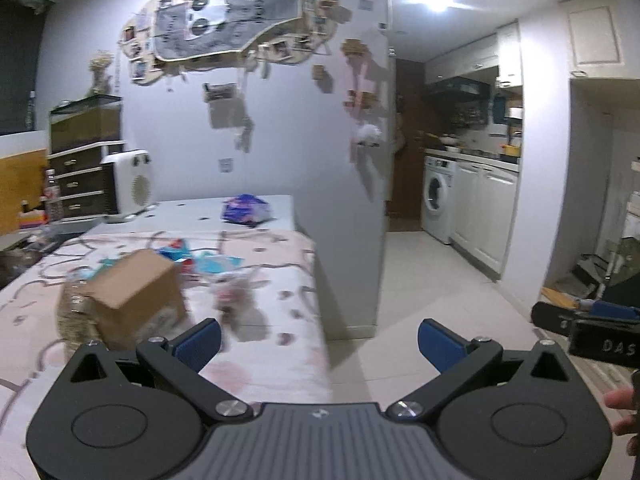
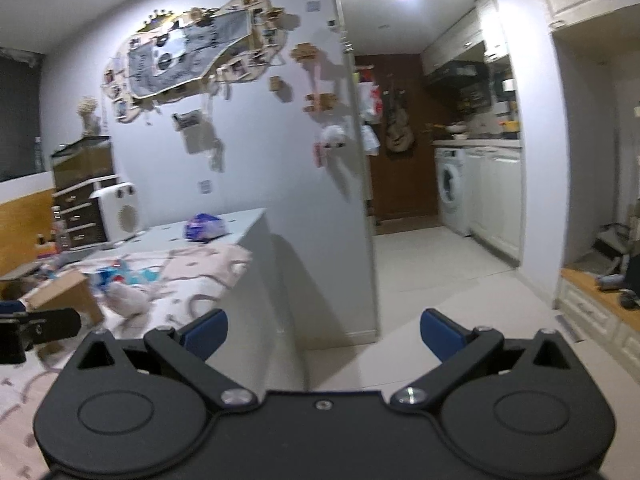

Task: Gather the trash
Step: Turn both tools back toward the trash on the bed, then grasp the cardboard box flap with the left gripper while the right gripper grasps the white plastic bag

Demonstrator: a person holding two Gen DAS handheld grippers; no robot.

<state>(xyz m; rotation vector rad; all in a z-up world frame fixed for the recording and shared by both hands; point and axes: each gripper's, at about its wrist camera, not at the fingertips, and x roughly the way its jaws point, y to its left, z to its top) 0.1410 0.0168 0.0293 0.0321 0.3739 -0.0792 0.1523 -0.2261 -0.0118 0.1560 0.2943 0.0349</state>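
Note:
My left gripper (image 1: 319,340) is open and empty, held above the near right part of a table with a pink patterned cloth (image 1: 276,280). On the cloth lie a brown cardboard box (image 1: 136,296), a crumpled pinkish wad (image 1: 236,292), blue and red wrappers (image 1: 200,258) and a clear plastic bottle (image 1: 74,292) behind the box. A purple-blue bag (image 1: 245,209) lies farther back. My right gripper (image 2: 323,334) is open and empty, to the right of the table over the floor. The box (image 2: 66,294), the wad (image 2: 126,300), the wrappers (image 2: 120,276) and the bag (image 2: 205,227) show at its left.
A grey partition wall (image 1: 340,160) stands just right of the table. A white heater (image 1: 130,184) and dark drawers (image 1: 80,176) stand behind. Tiled floor (image 2: 440,272) leads to a kitchen with a washing machine (image 2: 452,188). A low wooden-topped cabinet (image 2: 592,304) is at right.

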